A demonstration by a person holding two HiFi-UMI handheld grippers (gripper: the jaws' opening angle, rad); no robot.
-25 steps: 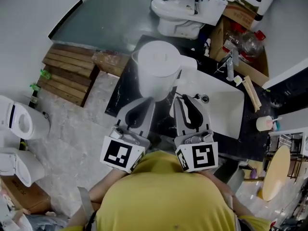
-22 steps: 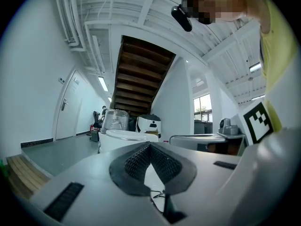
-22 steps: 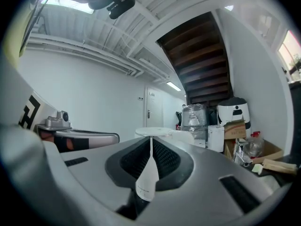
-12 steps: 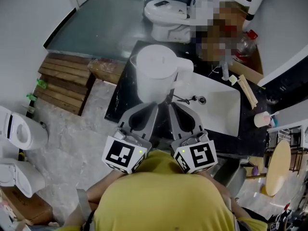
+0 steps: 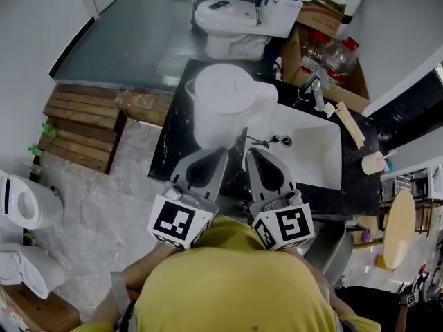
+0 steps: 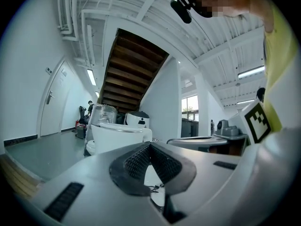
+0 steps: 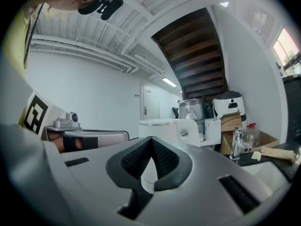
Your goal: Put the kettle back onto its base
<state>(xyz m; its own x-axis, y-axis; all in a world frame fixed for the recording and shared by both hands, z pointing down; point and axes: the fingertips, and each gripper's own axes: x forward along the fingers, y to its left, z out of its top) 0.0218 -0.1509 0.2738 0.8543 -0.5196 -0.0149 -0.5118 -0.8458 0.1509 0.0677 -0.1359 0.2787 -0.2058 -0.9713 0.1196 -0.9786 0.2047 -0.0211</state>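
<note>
Right hand-held gripper (image 5: 249,151) is the change. A sec ago its jaws stood apart; now they're fully together w/ nothing between, pads (image 7: 164,157) meeting on air in the right gripper view. It shut on nothing, so no grab on the kettle (image 5: 221,106).

Left hand-held gripper (image 5: 223,151) is same as before: jaws together, empty, pads (image 6: 138,161) closed up in the left gripper view.

Both point roughly level at the kettle, tips near its near side but apart from it as far as we can tell.

Kettle hasn't shifted on the table (image 5: 169,144). It's upright, lid on, handle twd the sink (image 5: 311,147), at the table's left end just beside the sink.

What it means: we can't see the base anywhere. Kettle body covers whatever's under it in the head view, and gripper bodies block the low part in both gripper views. So the scene fits kettle already seated on base w/ both grippers off it, or kettle standing on bare table w/ base out of sight. We won't call it either way. Firm fact: neither gripper has hold of the kettle rn.
</note>
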